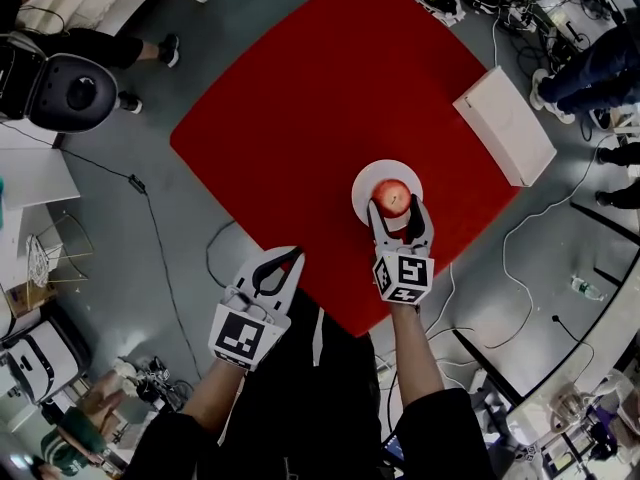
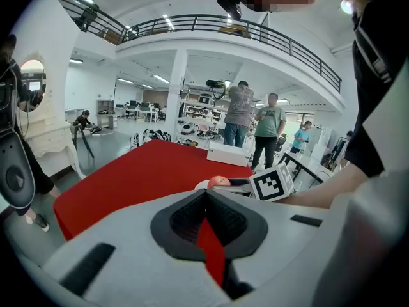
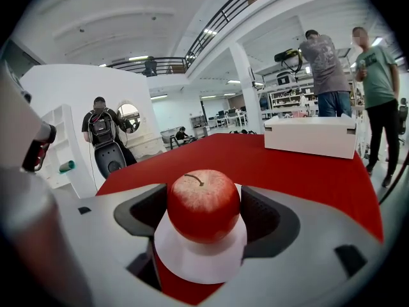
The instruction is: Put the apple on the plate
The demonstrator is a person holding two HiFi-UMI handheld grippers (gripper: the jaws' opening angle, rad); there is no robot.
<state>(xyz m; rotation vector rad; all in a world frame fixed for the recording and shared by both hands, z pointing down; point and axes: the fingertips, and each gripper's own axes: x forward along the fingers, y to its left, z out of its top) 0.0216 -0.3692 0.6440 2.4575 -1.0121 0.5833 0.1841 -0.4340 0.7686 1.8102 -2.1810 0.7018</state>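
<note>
Two right gripper [image 1: 397, 206] jaws clamp apple [image 3: 203, 204] by its sides, low over white plate [image 1: 365, 182], probably for gentle set-down. Left gripper [image 1: 290, 256] closed, empty, held aside.

Apple [image 1: 392, 197] on plate [image 1: 369, 179], near-right part of desk [image 1: 320, 118], sat between my right tool [image 1: 397, 205] jaws. Box [image 1: 505, 125] behind, far right. My left tool [image 1: 290, 259] at near edge, left of plate.

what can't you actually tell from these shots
Whether the right gripper presses its pads on the apple or leaves a slight gap: neither the right gripper view nor the head view settles it.
Far rim of the plate: hidden behind the apple in the right gripper view.
Contents of the white box: unseen in every view.
</note>
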